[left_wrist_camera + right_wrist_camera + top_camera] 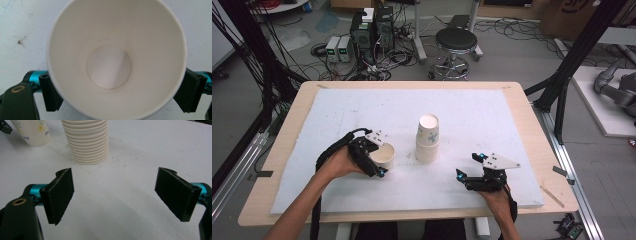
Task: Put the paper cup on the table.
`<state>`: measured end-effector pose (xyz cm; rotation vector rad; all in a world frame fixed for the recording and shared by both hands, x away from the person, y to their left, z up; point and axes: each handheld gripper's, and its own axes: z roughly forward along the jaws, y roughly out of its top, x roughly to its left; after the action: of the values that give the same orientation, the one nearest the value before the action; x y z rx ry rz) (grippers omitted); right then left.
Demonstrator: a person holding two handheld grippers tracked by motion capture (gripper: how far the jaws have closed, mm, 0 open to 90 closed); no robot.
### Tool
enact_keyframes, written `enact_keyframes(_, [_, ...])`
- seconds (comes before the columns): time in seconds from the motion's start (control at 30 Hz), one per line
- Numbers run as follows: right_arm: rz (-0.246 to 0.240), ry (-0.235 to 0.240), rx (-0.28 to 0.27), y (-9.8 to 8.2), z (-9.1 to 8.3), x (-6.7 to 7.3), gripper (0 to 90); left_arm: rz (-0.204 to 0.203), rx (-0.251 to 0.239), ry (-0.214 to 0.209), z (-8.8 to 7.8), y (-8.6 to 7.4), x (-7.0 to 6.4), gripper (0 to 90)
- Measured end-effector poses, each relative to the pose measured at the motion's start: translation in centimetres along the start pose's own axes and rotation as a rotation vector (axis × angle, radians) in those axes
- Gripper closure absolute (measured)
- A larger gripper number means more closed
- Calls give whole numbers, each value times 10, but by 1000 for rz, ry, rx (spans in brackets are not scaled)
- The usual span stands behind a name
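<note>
One paper cup sits between the jaws of the left tool, and a crush or a tip-over is the risk.
Its thin wall could buckle if the jaws press harder, or the cup could topple on the white surface if the tool pulls away unevenly. Both pads flank the cup at its sides, apparently touching it, so I judge it lightly grasped. The right tool is released, jaws wide and empty, with the cup stack ahead of it.
</note>
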<state>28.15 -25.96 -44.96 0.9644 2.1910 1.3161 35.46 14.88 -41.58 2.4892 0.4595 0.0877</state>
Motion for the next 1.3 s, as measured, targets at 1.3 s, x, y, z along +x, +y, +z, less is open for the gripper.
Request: enact_keyframes(1.3, [26,-18,-60,-3,-5,-1,159,-274,-692,408,-45,-134,-47,101])
